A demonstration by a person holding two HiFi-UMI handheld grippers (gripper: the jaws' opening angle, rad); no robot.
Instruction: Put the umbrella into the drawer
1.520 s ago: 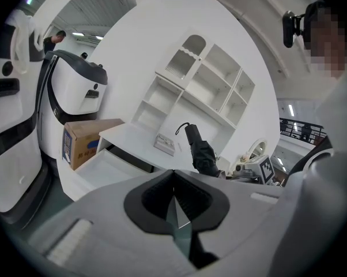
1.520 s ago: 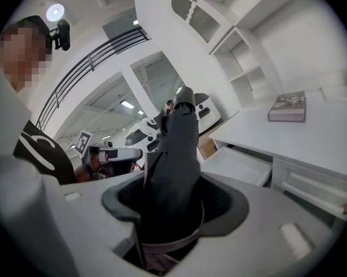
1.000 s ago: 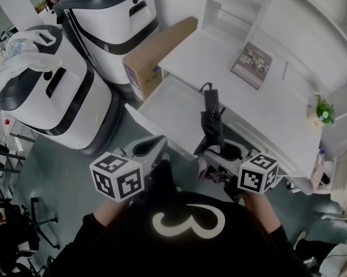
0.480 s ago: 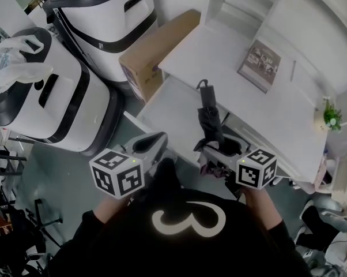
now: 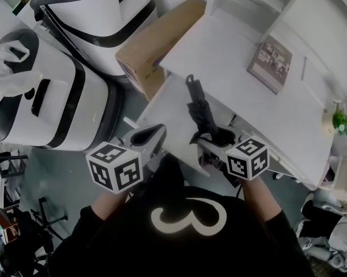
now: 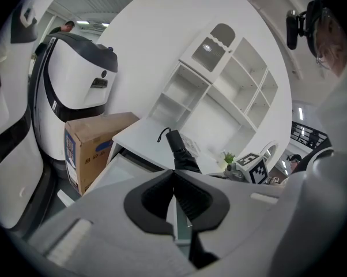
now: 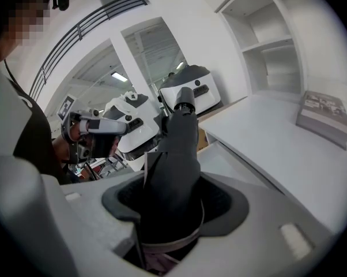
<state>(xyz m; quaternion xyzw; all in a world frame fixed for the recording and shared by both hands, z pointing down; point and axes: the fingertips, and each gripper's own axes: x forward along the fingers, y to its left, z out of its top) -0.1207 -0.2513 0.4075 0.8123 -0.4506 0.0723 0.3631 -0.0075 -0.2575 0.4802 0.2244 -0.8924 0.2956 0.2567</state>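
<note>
A folded black umbrella sticks forward out of my right gripper, which is shut on its lower end. The umbrella's strap end hangs over the open white drawer below the desk top. In the right gripper view the umbrella fills the gap between the jaws of the right gripper and hides most of the drawer. My left gripper hovers at the drawer's near left corner, shut and holding nothing. From the left gripper I see the umbrella over the drawer.
A cardboard box stands left of the drawer, against the desk. Two large white machines stand further left. A book lies on the desk and a small plant stands at its right end. White shelves rise behind.
Both grippers have moved forward and down toward the drawer. The umbrella, still in the right gripper, now reaches further over the open drawer.
</note>
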